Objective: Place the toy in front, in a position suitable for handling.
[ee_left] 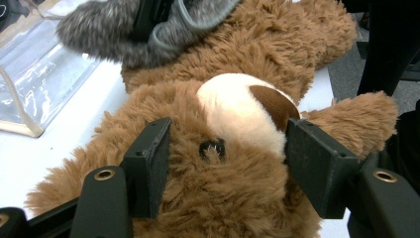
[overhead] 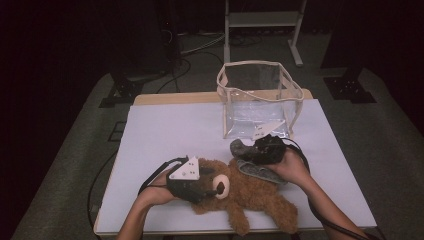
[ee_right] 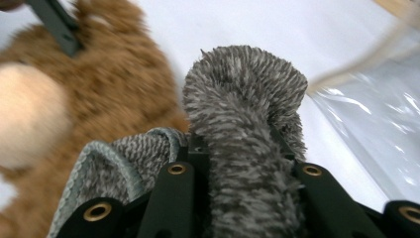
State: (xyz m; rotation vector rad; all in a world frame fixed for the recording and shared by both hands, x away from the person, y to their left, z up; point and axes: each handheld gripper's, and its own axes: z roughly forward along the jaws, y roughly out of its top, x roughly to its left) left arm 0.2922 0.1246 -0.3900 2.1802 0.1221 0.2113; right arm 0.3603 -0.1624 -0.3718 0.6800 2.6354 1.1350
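**Grippers on bear and slipper**

Left gripper (overhead: 212, 189) in the high view sits at the bear's (overhead: 250, 192) head, near the table's (overhead: 165, 130) front edge. Right gripper (overhead: 260, 150) holds a grey slipper (overhead: 252, 167) just above the bear's body, near the clear bag (overhead: 260, 97). The bear lies flat, its long axis running from the head at the left to the legs at the right.

In the left gripper view, both pads (ee_left: 148, 166) press into the bear's (ee_left: 223, 198) head fur, one at each side of the muzzle. Plush this soft should be light and will squash, so I judge the head a fair hold.

In the right gripper view, the jaws pinch the slipper (ee_right: 242, 129), which points away from the camera. It looks limp and light; a mid-length grip should stop it from drooping.
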